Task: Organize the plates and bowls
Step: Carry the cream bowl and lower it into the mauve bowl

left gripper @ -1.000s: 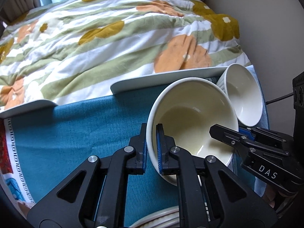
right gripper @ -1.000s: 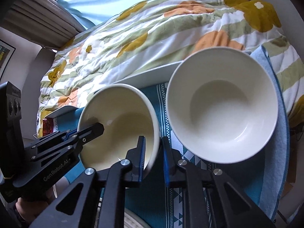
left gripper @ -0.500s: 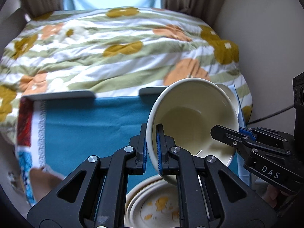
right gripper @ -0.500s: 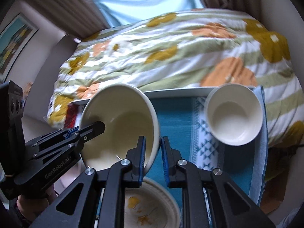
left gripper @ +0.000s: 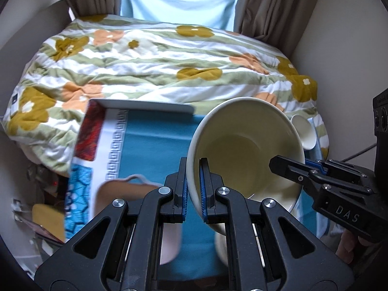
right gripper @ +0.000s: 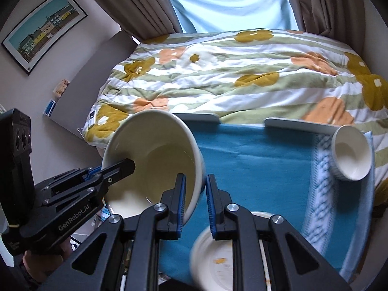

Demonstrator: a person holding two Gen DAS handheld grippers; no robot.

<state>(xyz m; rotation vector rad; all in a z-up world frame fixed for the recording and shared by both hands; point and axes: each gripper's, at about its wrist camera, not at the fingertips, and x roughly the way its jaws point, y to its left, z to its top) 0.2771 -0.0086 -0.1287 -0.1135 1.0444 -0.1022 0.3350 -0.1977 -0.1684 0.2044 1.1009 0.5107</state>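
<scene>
Both grippers clamp one cream bowl by its rim, above the blue cloth.

The left gripper (left gripper: 193,189) pinches the bowl (left gripper: 247,155) on its left wall, and the right gripper (right gripper: 195,203) pinches the opposite wall; the bowl tilts, mouth toward the cameras. Below lies a plate (right gripper: 223,262) with orange specks. A small white bowl (right gripper: 351,155) sits at the cloth's (right gripper: 254,160) far right corner, by the flowered quilt (right gripper: 230,72).

Both tongs point steeply downward. The left tongs (left gripper: 193,189) are clamped on the near-left rim of the cream bowl (left gripper: 245,150); the right tongs (right gripper: 195,203) pinch its opposite rim, holding it tilted between them.
</scene>
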